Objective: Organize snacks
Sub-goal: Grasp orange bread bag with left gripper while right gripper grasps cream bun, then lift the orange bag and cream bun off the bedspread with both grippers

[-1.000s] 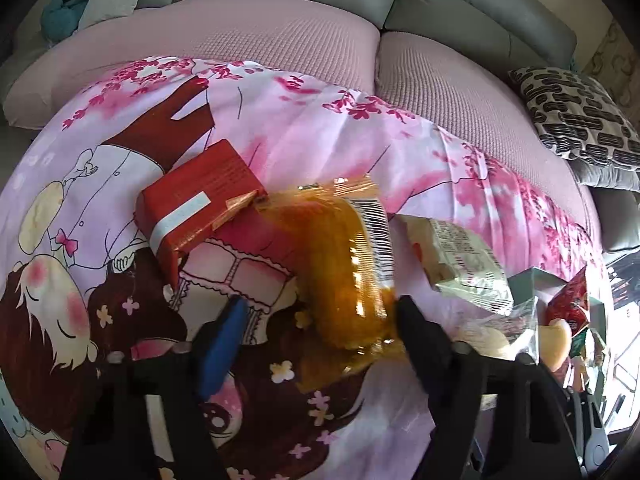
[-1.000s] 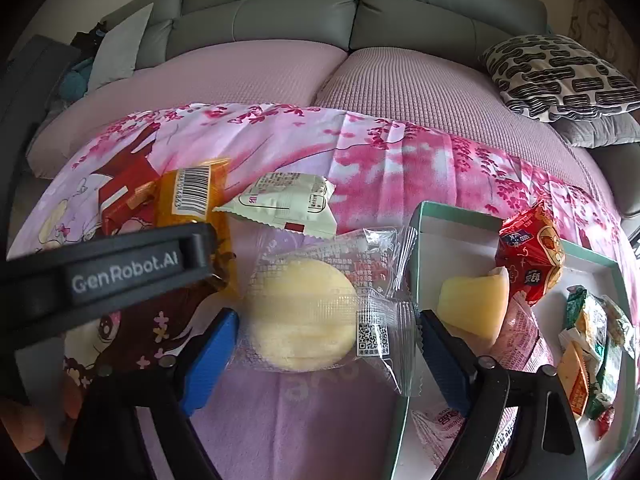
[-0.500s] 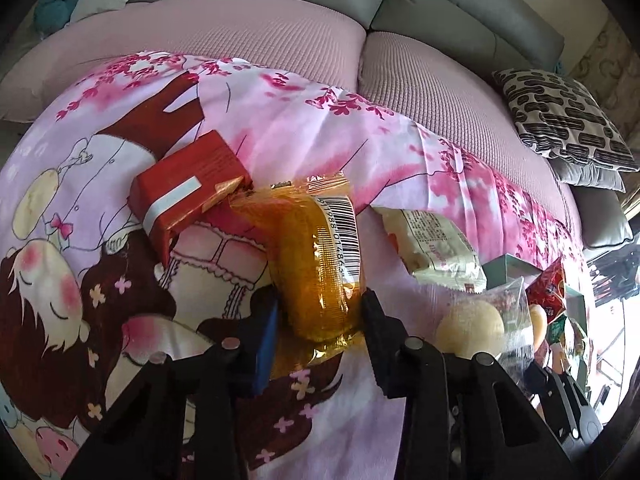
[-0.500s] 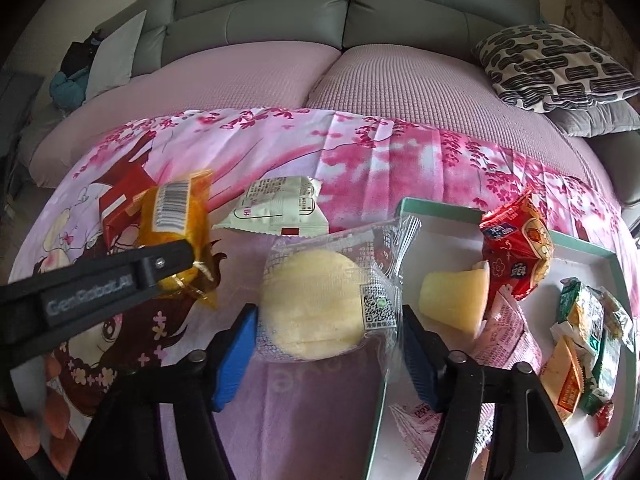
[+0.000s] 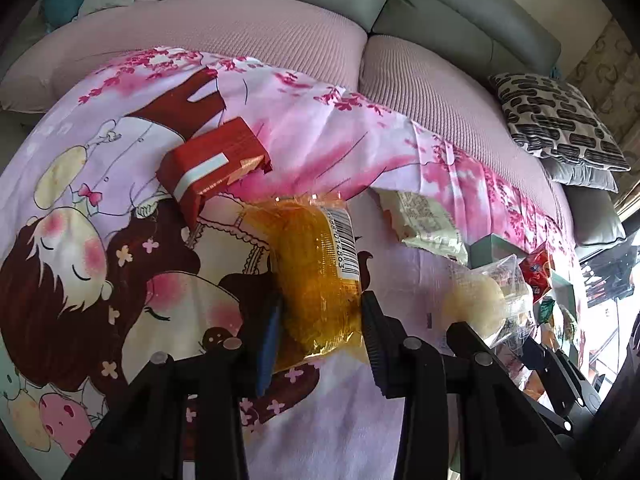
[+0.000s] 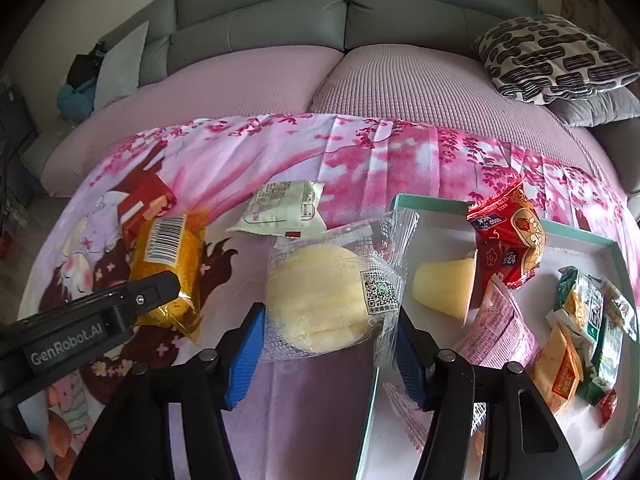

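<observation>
My left gripper (image 5: 320, 320) is shut on an orange snack packet (image 5: 316, 268) with a barcode, held just above the pink cartoon cloth (image 5: 100, 220). My right gripper (image 6: 324, 336) is shut on a clear-wrapped pale yellow bun (image 6: 320, 292), held beside the left rim of the green-edged tray (image 6: 424, 202). The tray holds a red packet (image 6: 508, 236), a yellow jelly cup (image 6: 444, 288) and several small packets. The left gripper and orange packet (image 6: 168, 256) also show in the right wrist view.
A red box (image 5: 212, 164) lies on the cloth behind the orange packet. A white-green packet (image 6: 284, 208) lies between the grippers. A grey sofa (image 6: 348, 12) with a patterned pillow (image 6: 552, 56) stands behind.
Both grippers closed on their snacks and lifted them. The orange packet rose off the cloth; the bun moved up and right toward the tray edge.
</observation>
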{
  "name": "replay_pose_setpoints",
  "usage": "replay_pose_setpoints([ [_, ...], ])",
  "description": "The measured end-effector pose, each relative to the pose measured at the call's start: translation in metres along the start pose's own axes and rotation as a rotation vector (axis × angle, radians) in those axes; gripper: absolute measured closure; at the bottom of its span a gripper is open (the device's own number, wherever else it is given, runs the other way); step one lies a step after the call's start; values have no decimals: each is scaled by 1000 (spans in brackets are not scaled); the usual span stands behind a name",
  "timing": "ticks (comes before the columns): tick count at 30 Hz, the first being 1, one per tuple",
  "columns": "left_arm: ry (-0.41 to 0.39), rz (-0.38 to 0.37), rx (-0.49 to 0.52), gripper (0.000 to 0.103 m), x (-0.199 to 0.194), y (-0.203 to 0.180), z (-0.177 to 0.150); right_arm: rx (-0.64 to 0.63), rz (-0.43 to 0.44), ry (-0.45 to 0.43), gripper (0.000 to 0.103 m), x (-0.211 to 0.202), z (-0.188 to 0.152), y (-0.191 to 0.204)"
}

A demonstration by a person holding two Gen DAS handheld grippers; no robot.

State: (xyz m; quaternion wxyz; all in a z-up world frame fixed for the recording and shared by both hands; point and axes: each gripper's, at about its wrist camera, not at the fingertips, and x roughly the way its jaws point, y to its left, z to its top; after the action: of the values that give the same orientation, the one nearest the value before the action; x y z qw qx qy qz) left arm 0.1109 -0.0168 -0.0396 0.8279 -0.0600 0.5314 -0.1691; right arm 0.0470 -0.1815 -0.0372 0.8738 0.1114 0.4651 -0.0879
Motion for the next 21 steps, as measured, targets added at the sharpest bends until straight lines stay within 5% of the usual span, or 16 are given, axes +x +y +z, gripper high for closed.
replay_pose_setpoints([
  [13, 13, -3, -1, 65, 8, -2, 0, -42, 16, -18, 45, -13, -2, 10],
  [21, 54, 19, -32, 47, 21, 2, 4, -47, 20, -1, 45, -8, -4, 9],
])
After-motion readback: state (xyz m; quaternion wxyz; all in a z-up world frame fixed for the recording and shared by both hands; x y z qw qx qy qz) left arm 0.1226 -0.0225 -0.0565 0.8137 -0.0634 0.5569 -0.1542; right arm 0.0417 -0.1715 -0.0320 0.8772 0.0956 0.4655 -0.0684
